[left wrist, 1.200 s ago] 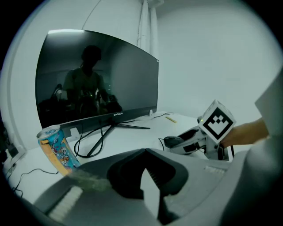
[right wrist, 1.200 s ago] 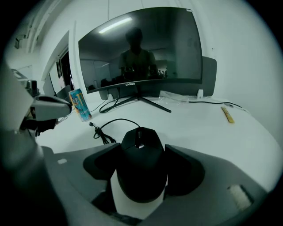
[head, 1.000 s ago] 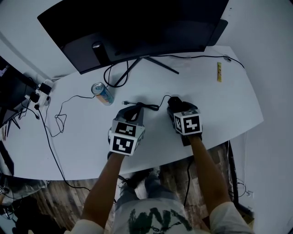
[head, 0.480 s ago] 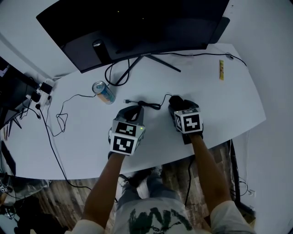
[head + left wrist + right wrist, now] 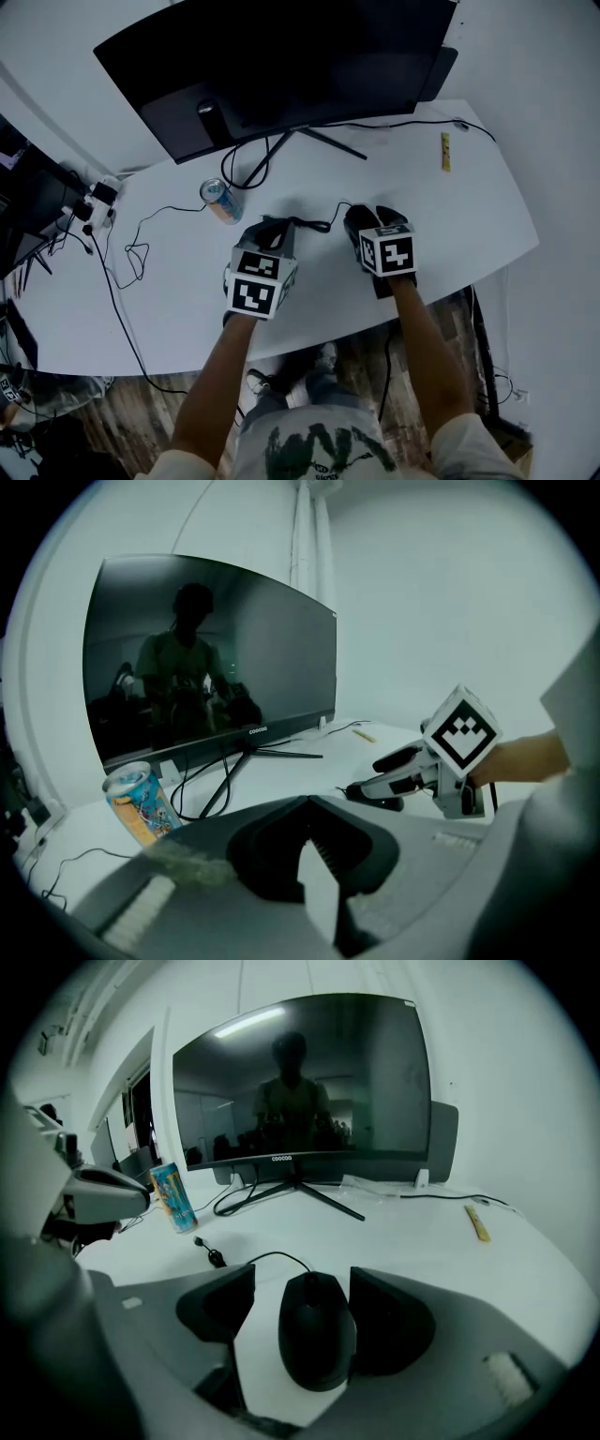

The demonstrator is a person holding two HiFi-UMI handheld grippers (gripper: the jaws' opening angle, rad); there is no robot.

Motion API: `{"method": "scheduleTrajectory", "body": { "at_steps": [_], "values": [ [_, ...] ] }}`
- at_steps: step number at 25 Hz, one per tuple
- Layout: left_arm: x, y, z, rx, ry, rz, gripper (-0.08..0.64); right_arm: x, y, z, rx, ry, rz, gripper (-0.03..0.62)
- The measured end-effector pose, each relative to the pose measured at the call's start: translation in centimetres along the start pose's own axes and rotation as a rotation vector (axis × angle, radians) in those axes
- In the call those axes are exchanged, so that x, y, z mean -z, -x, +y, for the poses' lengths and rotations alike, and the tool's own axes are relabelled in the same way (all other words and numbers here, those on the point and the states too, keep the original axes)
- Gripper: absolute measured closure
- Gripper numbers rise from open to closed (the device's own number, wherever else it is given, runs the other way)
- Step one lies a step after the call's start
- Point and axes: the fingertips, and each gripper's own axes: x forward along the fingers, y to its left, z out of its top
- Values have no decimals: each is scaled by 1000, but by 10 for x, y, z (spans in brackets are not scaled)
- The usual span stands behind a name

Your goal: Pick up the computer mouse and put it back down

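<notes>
The black wired computer mouse [image 5: 317,1335] lies between the jaws of my right gripper [image 5: 302,1277]. Its right side is against the right pad, and a strip of white table shows between it and the left pad, so this gripper is open. In the head view the mouse [image 5: 362,221] peeks out ahead of the right gripper [image 5: 369,214] near the desk's front edge. My left gripper [image 5: 278,225] rests to the left of it, its jaws [image 5: 307,803] shut with nothing between them. In the left gripper view the right gripper [image 5: 394,772] hovers just over the dark mouse [image 5: 375,800].
A wide curved monitor [image 5: 281,66] on a V-shaped stand fills the back of the white desk [image 5: 469,216]. A drink can [image 5: 220,200] stands left of the grippers. A thin yellow stick [image 5: 445,150] lies far right. Loose cables [image 5: 131,253] and a charger [image 5: 98,197] lie at the left.
The head view has shifted a little, so the desk sits slightly differently in frame. Both grippers stay where they were beside the mouse, and no jaw has visibly opened or shut.
</notes>
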Motion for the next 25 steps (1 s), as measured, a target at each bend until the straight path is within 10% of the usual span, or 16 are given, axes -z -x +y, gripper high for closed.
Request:
{"method": "scheduleTrajectory", "body": {
  "at_steps": [25],
  "values": [
    [-80, 124, 46, -40, 1, -246, 558, -117, 156, 78, 47, 32, -357, 527]
  ]
}}
